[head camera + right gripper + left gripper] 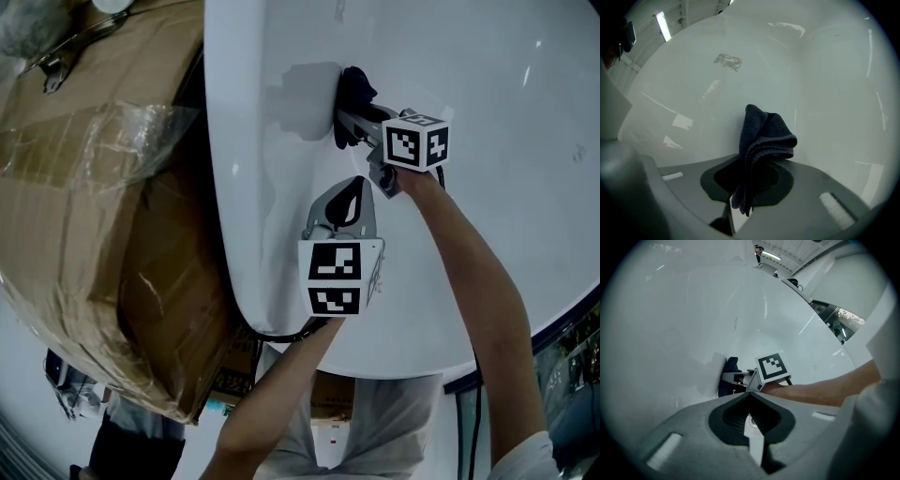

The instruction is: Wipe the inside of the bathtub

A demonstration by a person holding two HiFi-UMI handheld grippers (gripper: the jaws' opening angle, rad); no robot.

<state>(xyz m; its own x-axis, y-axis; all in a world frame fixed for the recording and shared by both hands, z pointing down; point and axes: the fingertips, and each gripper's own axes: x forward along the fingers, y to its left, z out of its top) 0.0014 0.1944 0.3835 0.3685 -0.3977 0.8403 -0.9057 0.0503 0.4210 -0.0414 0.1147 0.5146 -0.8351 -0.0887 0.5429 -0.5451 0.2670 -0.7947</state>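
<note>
Wiping stroke in hand, inner side wall of bathtub [525, 141]. Right gripper [361, 120]: jaws clamped on folded dark cloth [764, 136], which is set against the white wall. Left gripper [349, 202]: jaws together, empty, just beside. Handling advice: keep the cloth flat to the curve with even pressure and overlapping passes. The greyish mark [727, 61] likely needs attention.

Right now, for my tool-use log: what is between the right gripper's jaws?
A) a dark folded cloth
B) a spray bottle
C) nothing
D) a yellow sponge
A: the right gripper view shows the right gripper with its jaws shut on a dark folded cloth, in front of the white bathtub wall.
</note>
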